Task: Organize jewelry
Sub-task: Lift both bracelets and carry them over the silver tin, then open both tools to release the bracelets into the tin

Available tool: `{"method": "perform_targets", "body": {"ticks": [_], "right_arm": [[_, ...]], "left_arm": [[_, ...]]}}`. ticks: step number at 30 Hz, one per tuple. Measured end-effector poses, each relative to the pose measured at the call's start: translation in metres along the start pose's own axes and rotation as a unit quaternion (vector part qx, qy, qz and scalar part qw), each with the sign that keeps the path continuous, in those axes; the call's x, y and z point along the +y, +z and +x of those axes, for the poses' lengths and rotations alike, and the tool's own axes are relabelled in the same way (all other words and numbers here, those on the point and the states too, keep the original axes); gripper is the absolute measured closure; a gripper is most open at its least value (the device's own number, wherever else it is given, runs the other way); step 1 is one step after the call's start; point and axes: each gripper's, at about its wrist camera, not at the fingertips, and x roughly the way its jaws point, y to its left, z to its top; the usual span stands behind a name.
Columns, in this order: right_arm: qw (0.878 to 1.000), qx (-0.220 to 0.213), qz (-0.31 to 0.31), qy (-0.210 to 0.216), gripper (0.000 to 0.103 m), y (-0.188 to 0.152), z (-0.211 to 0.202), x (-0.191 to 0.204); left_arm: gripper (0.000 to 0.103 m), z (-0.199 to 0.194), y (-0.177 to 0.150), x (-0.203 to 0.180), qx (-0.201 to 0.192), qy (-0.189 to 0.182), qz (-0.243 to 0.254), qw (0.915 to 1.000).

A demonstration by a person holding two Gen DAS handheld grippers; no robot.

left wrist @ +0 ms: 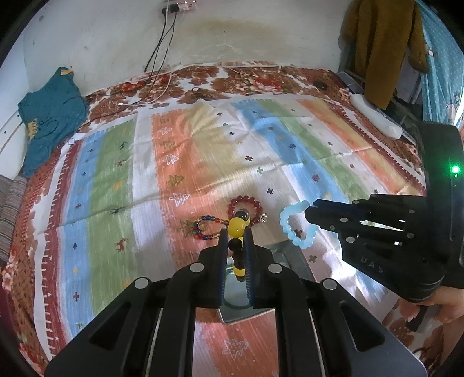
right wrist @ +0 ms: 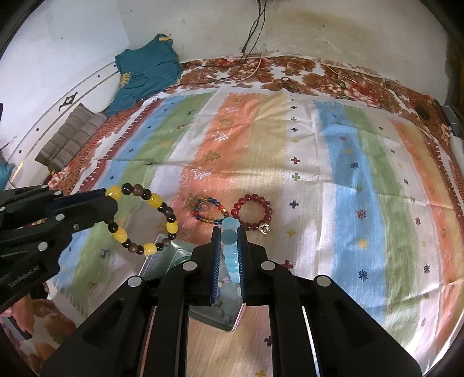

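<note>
My left tool [left wrist: 235, 232] is clenched on a yellow and dark brown bead bracelet [left wrist: 238, 226], which runs edge-on between its two fingers in the left wrist view. From the right wrist view the same bracelet [right wrist: 144, 219] hangs as an open loop from the tip of the left tool [right wrist: 108, 200], lifted clear of the bed.

My right tool [right wrist: 229, 229] is clenched on a pale blue bead bracelet [right wrist: 232, 252], whose beads line up between its fingers. Seen from the left, that bracelet [left wrist: 295, 224] dangles as a loop from the right tool [left wrist: 308, 213], also off the bed.

Just beneath and in front of both tools sits a clear shiny tray [right wrist: 168, 246], partly hidden by the tools; what lies inside it I cannot tell.

Beyond the tray, two more bracelets lie flat on the striped cloth [right wrist: 342, 162]. A dark red bead bracelet [right wrist: 255, 211] with a small silver charm lies to the right. Just beside it on the left lies a thinner multicoloured bead bracelet [right wrist: 207, 210]; the two are close, nearly touching.

The striped cloth covers a bed with a brown floral sheet [right wrist: 333, 78]. At the far left corner a teal garment [right wrist: 145, 72] is bunched against the wall, and thin cables [right wrist: 255, 26] run down the wall onto the sheet.
</note>
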Motion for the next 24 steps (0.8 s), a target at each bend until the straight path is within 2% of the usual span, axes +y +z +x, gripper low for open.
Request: {"method": "perform_targets", "body": {"ticks": [15, 21, 23, 24], "right_arm": [[1.0, 0.006, -0.004, 0.008, 0.091, -0.021, -0.009, 0.009], [1.0, 0.017, 0.005, 0.009, 0.091, -0.025, -0.006, 0.006], [1.0, 0.028, 0.009, -0.005, 0.087, -0.026, -0.002, 0.004], [0.999, 0.029, 0.012, -0.01, 0.08, -0.027, -0.001, 0.001]], "left_arm": [[0.093, -0.008, -0.019, -0.005, 0.002, -0.002, 0.001, 1.0], [0.092, -0.003, -0.023, -0.005, 0.014, -0.004, -0.006, 0.9999], [0.088, 0.0, -0.022, -0.001, 0.019, 0.004, -0.014, 0.9997], [0.085, 0.001, -0.022, 0.001, 0.02, 0.014, -0.017, 0.9996]]}}
